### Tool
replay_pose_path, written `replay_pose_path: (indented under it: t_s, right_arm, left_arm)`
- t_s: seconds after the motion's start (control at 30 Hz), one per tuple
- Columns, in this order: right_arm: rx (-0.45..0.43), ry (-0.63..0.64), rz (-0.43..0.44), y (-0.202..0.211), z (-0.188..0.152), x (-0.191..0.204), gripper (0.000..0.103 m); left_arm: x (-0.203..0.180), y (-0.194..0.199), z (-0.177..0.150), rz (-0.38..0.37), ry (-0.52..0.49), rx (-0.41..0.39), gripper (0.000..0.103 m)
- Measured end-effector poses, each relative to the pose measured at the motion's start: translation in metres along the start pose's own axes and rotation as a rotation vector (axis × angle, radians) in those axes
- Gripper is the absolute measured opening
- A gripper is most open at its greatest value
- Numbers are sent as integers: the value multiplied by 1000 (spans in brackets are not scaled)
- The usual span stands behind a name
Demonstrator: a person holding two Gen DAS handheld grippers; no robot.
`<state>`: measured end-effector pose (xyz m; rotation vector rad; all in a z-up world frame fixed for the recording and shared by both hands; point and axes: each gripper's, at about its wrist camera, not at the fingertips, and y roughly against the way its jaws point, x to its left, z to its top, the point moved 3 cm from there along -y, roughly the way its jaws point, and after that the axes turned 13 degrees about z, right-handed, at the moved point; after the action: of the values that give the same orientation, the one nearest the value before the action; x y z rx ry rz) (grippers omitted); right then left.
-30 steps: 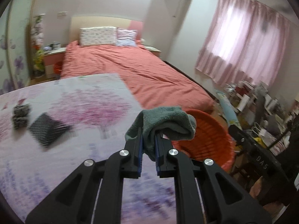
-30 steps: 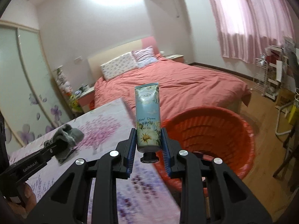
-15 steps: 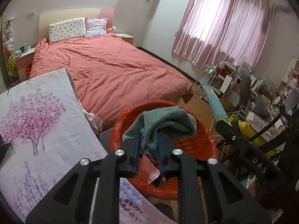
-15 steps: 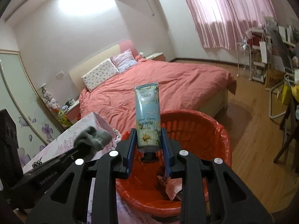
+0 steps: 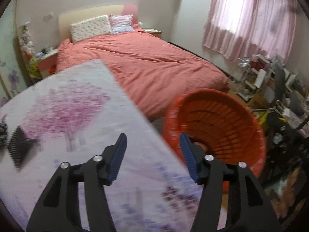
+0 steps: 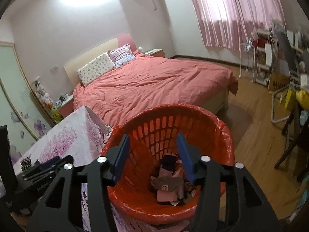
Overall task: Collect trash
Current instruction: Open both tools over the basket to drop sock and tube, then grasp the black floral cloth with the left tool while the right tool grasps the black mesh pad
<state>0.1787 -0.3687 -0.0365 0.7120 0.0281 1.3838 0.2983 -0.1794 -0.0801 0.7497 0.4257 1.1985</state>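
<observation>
Left tool [image 5: 152, 150]: blue-padded fingers spread wide, nothing between them, hovering over edge of table with pink tree-print cloth [image 5: 77, 119], right finger over rim of round orange plastic lattice basket [image 5: 216, 127]. Black-and-white patterned flat item [image 5: 19, 147] lying on table, far left.

Right tool [image 6: 152, 150]: fingers spread wide, empty, directly above same basket [image 6: 173, 127], which stands just beside table [image 6: 73, 135]. Crumpled paper and fabric trash [image 6: 170, 181] heaped at basket bottom. Bed with salmon-red cover [image 6: 154, 83] behind basket.
</observation>
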Motion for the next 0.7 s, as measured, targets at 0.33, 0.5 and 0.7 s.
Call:
replay_pose_path:
  t_s: [0.33, 0.5, 0.7]
  right_arm:
    - [46, 106, 26, -3, -14, 45, 54]
    - [93, 144, 58, -11, -28, 67, 58]
    - [155, 207, 83, -22, -48, 100, 64]
  left_arm:
    - [103, 12, -28, 192, 64, 11, 68]
    - [170, 18, -43, 293, 145, 19, 70]
    - [255, 27, -50, 447, 262, -12, 80]
